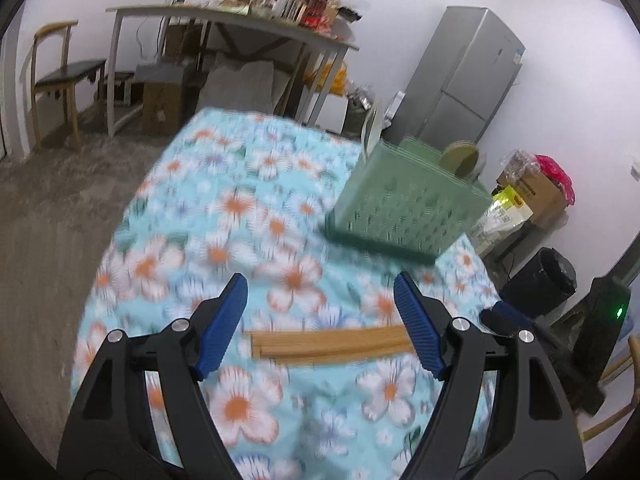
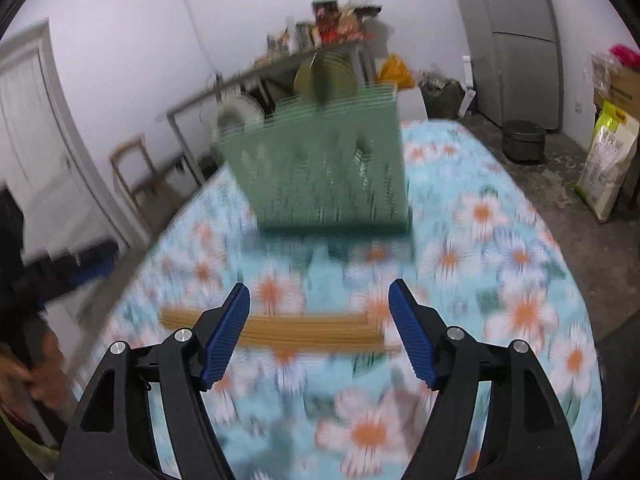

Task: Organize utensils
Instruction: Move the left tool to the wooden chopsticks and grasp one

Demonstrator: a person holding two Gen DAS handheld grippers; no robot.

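Grippers, left (image 1: 320,320) and right (image 2: 319,318), gape empty above chopsticks (image 1: 328,342).

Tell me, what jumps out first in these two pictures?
The turquoise tablecloth with orange-centred daisies fills both views. On it stands a green perforated dish rack holding plates, and nearer the cameras lies a bundle of wooden chopsticks. The blue-padded left gripper and right gripper stand open above the chopsticks.

chopsticks (image 1: 328,342) on table (image 1: 192,184), rack (image 1: 404,208) behind, plates (image 1: 460,158) inside
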